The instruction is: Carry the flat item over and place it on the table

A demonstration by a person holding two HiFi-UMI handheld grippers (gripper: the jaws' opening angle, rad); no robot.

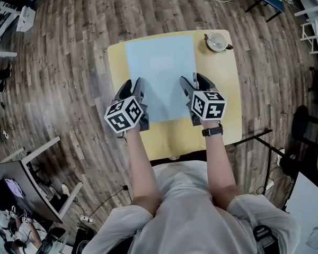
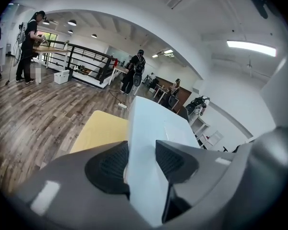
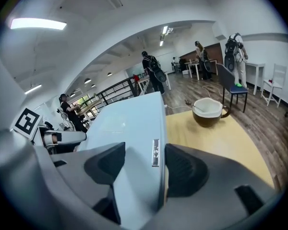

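A pale blue flat slab (image 1: 160,73) lies over the yellow table (image 1: 218,89), covering its middle. My left gripper (image 1: 138,95) is shut on the slab's near left edge, and the slab (image 2: 151,143) fills the gap between its jaws. My right gripper (image 1: 191,91) is shut on the near right edge, where the slab (image 3: 129,128) shows a small metal latch (image 3: 155,153) on its side. I cannot tell whether the slab rests on the table or hangs just above it.
A brown cup (image 1: 217,42) with a white inside stands at the table's far right corner, also seen as the cup (image 3: 209,111). Wood floor surrounds the table. Other desks, chairs and several people stand farther off in the room.
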